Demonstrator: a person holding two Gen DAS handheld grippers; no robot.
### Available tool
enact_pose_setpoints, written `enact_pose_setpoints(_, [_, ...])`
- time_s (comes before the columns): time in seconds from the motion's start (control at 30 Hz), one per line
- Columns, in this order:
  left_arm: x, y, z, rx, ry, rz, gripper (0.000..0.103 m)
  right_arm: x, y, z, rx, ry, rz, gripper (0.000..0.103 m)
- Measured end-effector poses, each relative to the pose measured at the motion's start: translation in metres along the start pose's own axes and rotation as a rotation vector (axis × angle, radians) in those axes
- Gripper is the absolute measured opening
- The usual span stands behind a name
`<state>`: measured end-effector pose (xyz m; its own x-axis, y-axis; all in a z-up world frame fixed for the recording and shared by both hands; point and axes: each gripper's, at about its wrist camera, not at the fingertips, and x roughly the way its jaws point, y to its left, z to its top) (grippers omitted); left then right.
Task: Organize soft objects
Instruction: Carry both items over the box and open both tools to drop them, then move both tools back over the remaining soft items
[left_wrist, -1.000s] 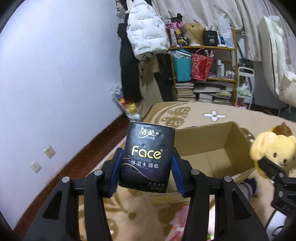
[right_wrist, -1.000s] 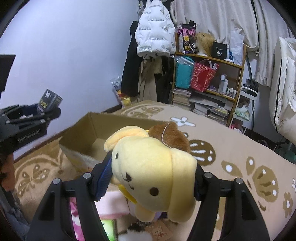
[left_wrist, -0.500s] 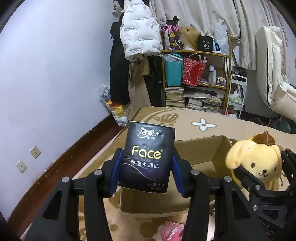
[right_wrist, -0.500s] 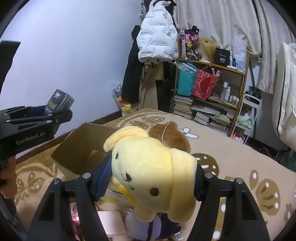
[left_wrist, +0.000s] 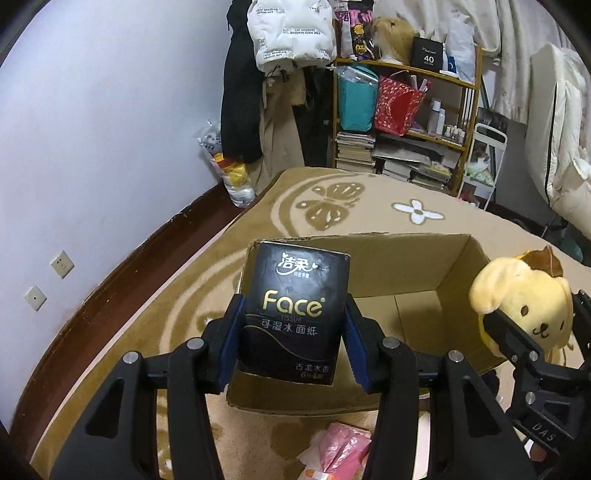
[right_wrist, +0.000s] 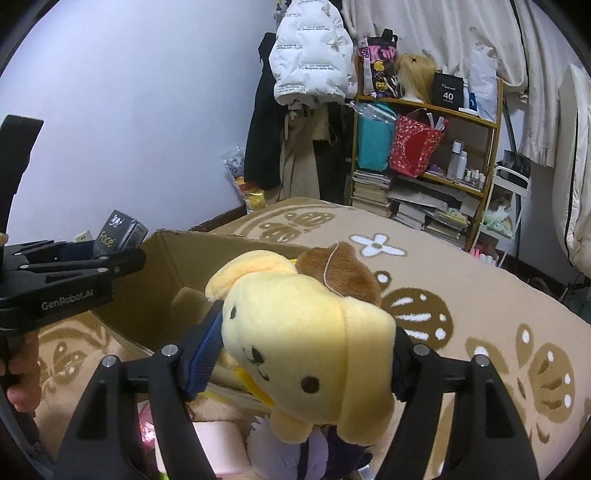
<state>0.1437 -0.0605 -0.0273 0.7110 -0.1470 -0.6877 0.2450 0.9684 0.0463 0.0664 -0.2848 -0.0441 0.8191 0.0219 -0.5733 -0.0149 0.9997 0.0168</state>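
My left gripper (left_wrist: 293, 345) is shut on a black "Face" tissue pack (left_wrist: 293, 314) and holds it above the near left part of an open cardboard box (left_wrist: 402, 269). My right gripper (right_wrist: 299, 354) is shut on a yellow plush dog with a brown cap (right_wrist: 310, 332), held at the box's right edge (right_wrist: 173, 254). The plush also shows in the left wrist view (left_wrist: 524, 306), and the tissue pack in the right wrist view (right_wrist: 118, 236). The box floor that shows looks bare.
The box sits on a tan patterned carpet (left_wrist: 332, 206). Pink packs (left_wrist: 340, 448) and a purple soft item (right_wrist: 295, 454) lie on the carpet in front of the box. A cluttered shelf (left_wrist: 406, 122) and hanging coats (left_wrist: 288, 33) stand at the back wall.
Both grippers have moved forward and up over the box, each keeping its hold. The box now lies lower and closer in both views, showing more of its inside.
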Motion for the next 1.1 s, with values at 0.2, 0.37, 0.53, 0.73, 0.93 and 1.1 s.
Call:
enact_pose_setpoints(0.2, [-0.004,-0.002,0.0,0.016,-0.043,0.051,0.073,0.002,0.003,0.001,-0.027,0.009,0.002,0.081])
enact_pose_setpoints(0.37, [-0.011,0.001,0.002,0.028,-0.062,0.086,0.093,-0.006,0.005,0.003,-0.033,-0.013,-0.03,0.103])
enact_pose_setpoints(0.53, [-0.016,0.005,0.003,0.021,-0.077,0.128,0.103,-0.011,-0.001,0.007,-0.006,-0.007,-0.023,0.103])
enact_pose_setpoints(0.73, [-0.02,0.005,0.002,0.048,-0.068,0.166,0.103,-0.017,-0.005,0.003,0.012,0.001,-0.032,0.103])
enact_pose_setpoints(0.93, [-0.028,0.009,-0.001,0.048,-0.047,0.163,0.103,-0.023,-0.004,-0.002,0.024,0.022,-0.037,0.103])
enact_pose_setpoints(1.1, [-0.035,0.013,-0.008,0.033,-0.017,0.155,0.103,-0.029,-0.005,-0.01,0.058,0.055,-0.019,0.103])
